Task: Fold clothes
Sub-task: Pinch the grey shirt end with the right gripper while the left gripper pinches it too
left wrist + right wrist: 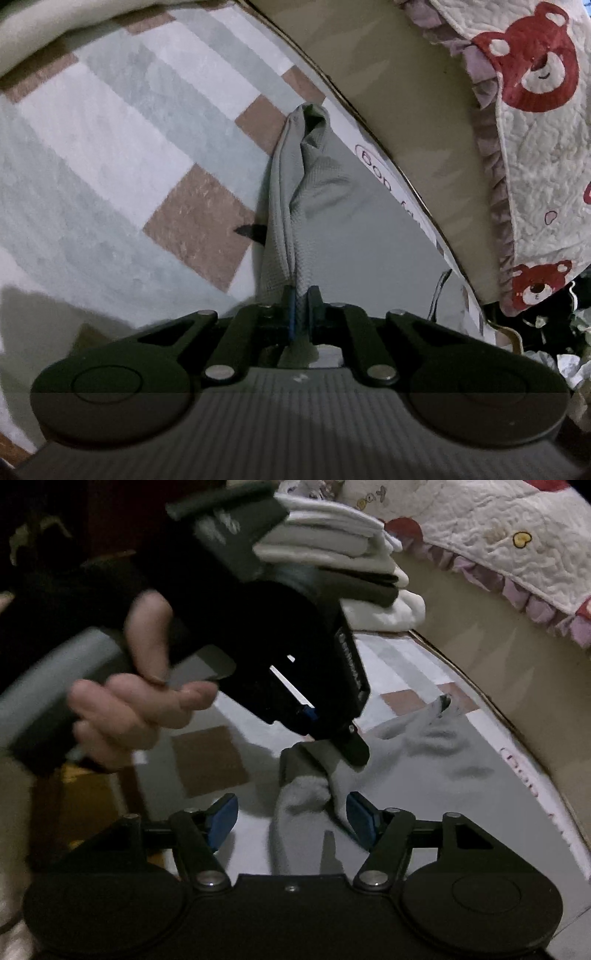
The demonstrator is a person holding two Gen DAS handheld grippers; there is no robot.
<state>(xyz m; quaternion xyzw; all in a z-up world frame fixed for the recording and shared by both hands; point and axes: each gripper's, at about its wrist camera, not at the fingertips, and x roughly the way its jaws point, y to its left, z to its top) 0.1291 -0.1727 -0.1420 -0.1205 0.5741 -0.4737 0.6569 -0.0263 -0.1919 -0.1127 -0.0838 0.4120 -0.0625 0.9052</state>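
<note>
The left gripper is clamped on a bunched edge of the grey garment, its fingers pinched together with the ribbed cloth between them. The garment stretches away from that grip across the checked mat, running beside the mat's bordered edge next to the beige bed side. A quilt with red bears hangs over the bed. In the right wrist view the right gripper stands apart, its blue pads on either side of a gathered fold, apparently without pressing it. A hand holds the left gripper's grey handle. A stack of folded white clothes sits farther back.
</note>
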